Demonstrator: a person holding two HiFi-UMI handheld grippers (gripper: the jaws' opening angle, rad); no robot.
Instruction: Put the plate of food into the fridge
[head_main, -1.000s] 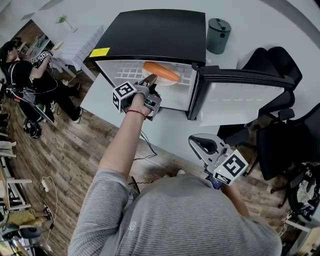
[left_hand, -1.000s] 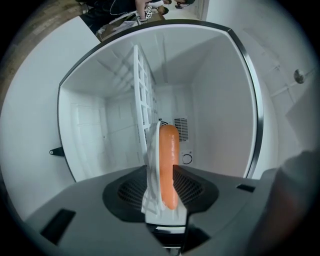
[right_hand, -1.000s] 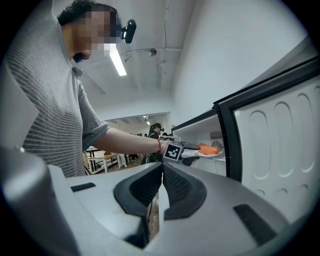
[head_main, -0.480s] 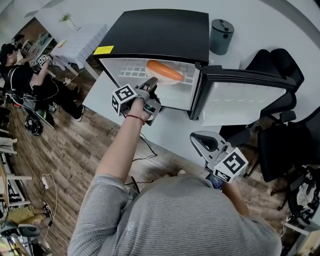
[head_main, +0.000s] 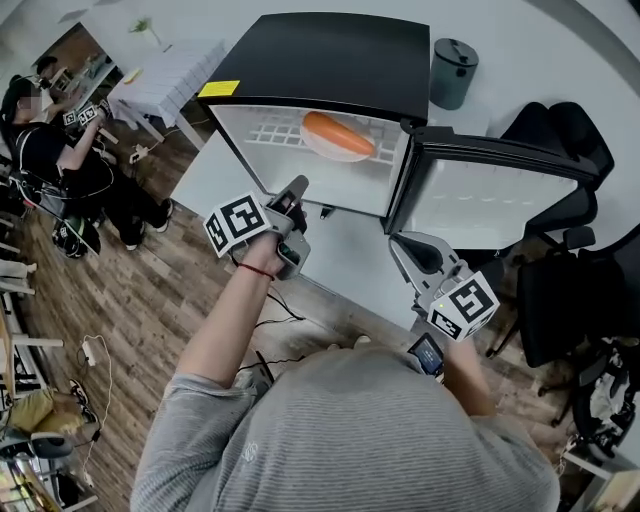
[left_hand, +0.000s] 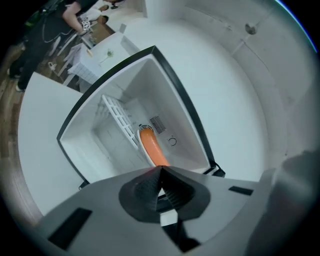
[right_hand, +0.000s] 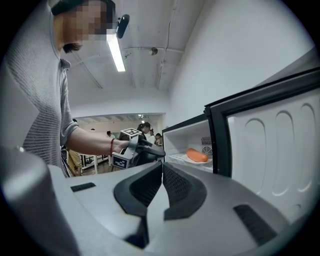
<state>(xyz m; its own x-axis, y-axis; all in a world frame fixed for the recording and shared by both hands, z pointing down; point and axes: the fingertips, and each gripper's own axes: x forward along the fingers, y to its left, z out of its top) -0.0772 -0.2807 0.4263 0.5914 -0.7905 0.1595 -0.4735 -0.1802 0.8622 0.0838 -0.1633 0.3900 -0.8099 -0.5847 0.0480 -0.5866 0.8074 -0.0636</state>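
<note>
Already the plate of food (head_main: 338, 140) lies inside the fridge (head_main: 330, 60), straight beyond the left gripper (head_main: 297, 190), whose jaws have just closed empty. The right gripper (head_main: 400, 247), likewise pressed together, is nearer the open door (head_main: 500, 195).

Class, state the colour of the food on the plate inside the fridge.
Orange; the food shows best in the head view.

No legible text; yellow sticker (head_main: 218, 89) on fridge (head_main: 330, 60) unreadable

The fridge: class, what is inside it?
A white plate holding a long orange food item rests on the wire shelf inside the fridge. The food covers much of the plate's surface.
</note>
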